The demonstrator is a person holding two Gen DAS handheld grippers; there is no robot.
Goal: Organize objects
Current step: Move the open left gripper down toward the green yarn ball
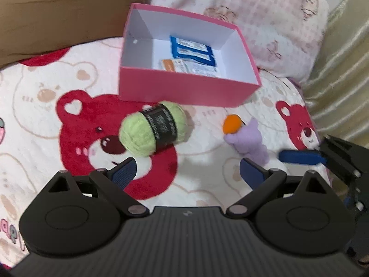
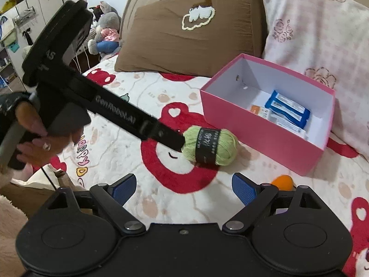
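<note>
**Fingers spread, nothing held; yarn ahead of the left pair**

My left gripper [image 1: 188, 173]: blue pads [image 1: 124, 173] wide apart, empty, held above the bear-print blanket [image 1: 41, 106].

My right gripper [image 2: 183, 188]: pads likewise parted and empty; in the left view one of its blue fingers [image 1: 302, 157] reaches in from the right edge.

Item 1, green yarn ball [image 1: 153, 128]: on the blanket just ahead of my left pad, left of the gap's centre. Long axis runs diagonally, near-left to far-right; black label band around its middle.

Item 2, purple plush toy [image 1: 250, 139] with orange piece [image 1: 233, 124]: on the blanket ahead of my left gripper's right pad, near the right gripper's finger.

Item 3, pink box [image 1: 184, 90]: open, beyond the yarn, holding blue packets [image 1: 192, 50] and a white-orange packet [image 1: 184, 65].

Beyond: brown pillow [image 1: 57, 11], pink pillow [image 1: 253, 11].
</note>
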